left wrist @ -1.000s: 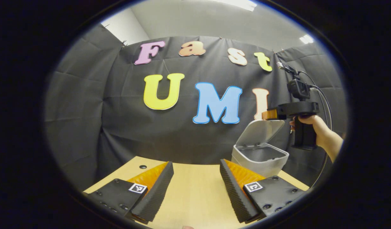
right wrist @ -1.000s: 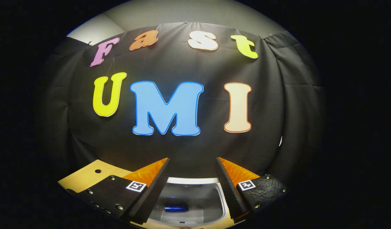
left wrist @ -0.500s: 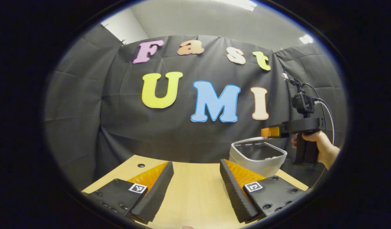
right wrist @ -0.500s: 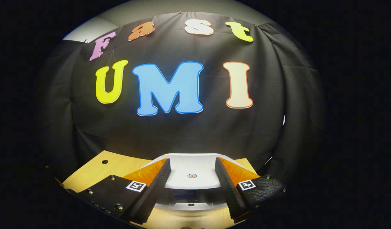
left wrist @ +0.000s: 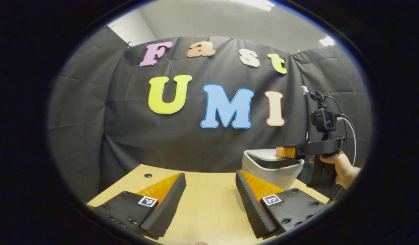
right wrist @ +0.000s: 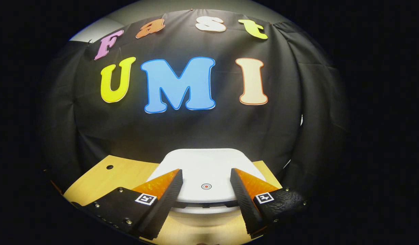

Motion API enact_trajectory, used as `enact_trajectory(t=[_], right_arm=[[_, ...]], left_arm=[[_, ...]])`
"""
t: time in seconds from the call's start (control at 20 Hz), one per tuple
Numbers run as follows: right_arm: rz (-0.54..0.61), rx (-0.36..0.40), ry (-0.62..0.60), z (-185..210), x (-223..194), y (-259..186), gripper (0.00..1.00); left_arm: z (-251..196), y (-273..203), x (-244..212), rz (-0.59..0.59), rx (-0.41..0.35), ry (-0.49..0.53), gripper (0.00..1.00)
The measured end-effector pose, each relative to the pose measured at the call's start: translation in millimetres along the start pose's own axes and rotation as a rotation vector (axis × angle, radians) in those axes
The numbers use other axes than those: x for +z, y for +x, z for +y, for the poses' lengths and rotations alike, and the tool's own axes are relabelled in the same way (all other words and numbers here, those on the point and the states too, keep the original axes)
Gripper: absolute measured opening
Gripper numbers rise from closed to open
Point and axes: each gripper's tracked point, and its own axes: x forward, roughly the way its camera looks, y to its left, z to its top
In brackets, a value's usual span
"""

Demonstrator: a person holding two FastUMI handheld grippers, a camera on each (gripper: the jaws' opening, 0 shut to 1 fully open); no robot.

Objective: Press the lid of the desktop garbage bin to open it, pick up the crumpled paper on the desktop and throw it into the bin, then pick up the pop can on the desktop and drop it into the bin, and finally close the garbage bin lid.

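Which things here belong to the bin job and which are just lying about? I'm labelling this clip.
Job:
- white plastic desktop garbage bin, its flat white lid lowered almost shut
- right gripper, fingers open over the lid
- left gripper, fingers open, holding nothing

Just there:
- light wooden table
- black cloth wall

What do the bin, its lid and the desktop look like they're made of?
Bin: likely moulded plastic, pale grey, smooth with rounded corners. Lid: white plastic by its look, smooth with a soft sheen. Desktop: light wood or wood-look laminate, faint grain, matte; which one is unclear.
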Motion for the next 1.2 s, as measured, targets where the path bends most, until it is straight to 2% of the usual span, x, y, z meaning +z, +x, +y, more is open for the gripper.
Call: enact_trajectory(t=[0.3,0.8,1.2], right_arm=[[0.042,-0.015,-0.007,0.6,-17.6,0.4,0.9],[0.043,-0.04,-0.028,1.7,-22.9,-0.6,0.9],[0.036,-0.053,-0.024,1.7,-23.8,-0.9,0.9]], left_arm=[[-5.0,0.5,-6.4,0.008,-0.022,-0.008,0.96],[-7.9,10.7,-8.4,0.01,-0.054,-0.02,0.96],[-18.6,25.7,-13.0,0.013,-0.121,-0.034,0.96]])
